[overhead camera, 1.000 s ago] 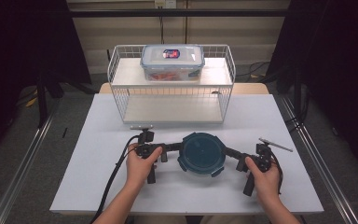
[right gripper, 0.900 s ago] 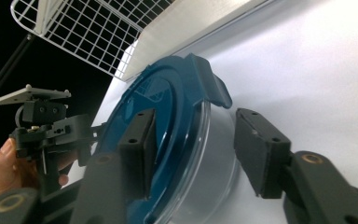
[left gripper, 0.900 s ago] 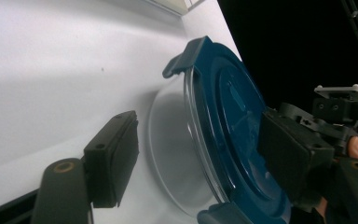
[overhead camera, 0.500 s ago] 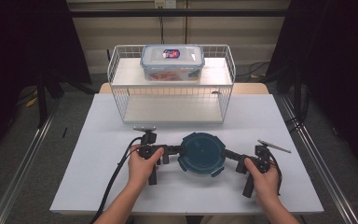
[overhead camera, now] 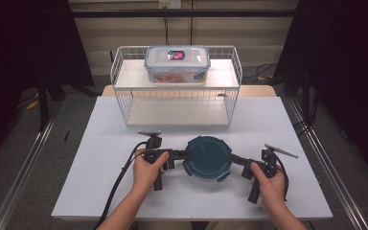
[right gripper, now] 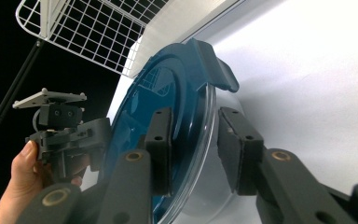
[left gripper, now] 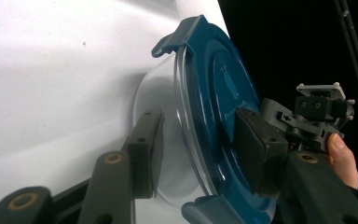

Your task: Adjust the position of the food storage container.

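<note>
Both tongs, left [overhead camera: 184,155] and right [overhead camera: 234,161], flank the round container [overhead camera: 207,157].

White wire rack [overhead camera: 176,86] at table's far edge, clear rectangular lidded food box [overhead camera: 177,63] on its top shelf, white table [overhead camera: 100,158], dark curtains [overhead camera: 24,43] at both sides

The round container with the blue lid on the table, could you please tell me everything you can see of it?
The round container has a clear, plastic-looking bowl and a dark blue lid with raised rings and four latch tabs. It sits upright, lid on, on the white table in front of the wire rack. The left claw and the right claw straddle its rim from opposite sides, one jaw over the lid and one beside the bowl, having just been closing.
</note>
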Action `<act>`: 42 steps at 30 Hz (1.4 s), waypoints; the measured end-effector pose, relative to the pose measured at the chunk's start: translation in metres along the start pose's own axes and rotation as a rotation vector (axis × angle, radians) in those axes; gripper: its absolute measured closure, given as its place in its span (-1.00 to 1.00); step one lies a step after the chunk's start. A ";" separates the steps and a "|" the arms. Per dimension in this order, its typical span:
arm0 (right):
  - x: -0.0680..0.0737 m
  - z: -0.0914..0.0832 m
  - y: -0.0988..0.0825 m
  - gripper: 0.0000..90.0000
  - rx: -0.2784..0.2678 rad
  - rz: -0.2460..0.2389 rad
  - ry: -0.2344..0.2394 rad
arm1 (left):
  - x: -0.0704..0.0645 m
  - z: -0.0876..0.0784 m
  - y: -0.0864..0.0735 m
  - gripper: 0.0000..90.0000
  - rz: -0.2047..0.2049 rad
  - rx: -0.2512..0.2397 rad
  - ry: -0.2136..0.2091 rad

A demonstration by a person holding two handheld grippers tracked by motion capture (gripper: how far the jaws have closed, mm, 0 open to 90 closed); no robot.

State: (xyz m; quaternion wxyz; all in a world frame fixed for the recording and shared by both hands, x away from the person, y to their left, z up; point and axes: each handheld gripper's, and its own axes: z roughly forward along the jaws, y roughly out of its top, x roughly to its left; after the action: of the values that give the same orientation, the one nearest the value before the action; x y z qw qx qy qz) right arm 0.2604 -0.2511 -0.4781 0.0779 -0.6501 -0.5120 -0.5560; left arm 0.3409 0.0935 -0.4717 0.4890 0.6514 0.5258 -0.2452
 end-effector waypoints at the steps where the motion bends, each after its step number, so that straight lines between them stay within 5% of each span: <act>1: 0.000 0.000 0.000 0.50 0.001 0.001 -0.002 | 0.001 0.000 0.000 0.21 -0.003 0.004 -0.004; 11: 0.001 -0.001 -0.001 0.56 -0.008 0.007 -0.008 | 0.002 -0.004 0.000 0.46 -0.039 0.004 -0.010; 42: 0.003 0.006 0.001 0.68 -0.058 0.155 0.002 | -0.005 -0.013 -0.002 0.57 -0.087 0.028 0.044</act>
State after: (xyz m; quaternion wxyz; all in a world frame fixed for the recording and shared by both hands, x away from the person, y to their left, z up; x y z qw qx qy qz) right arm 0.2644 -0.2457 -0.4774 0.1021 -0.6892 -0.4438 -0.5636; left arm 0.3348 0.1031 -0.4628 0.4567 0.6399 0.5610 -0.2593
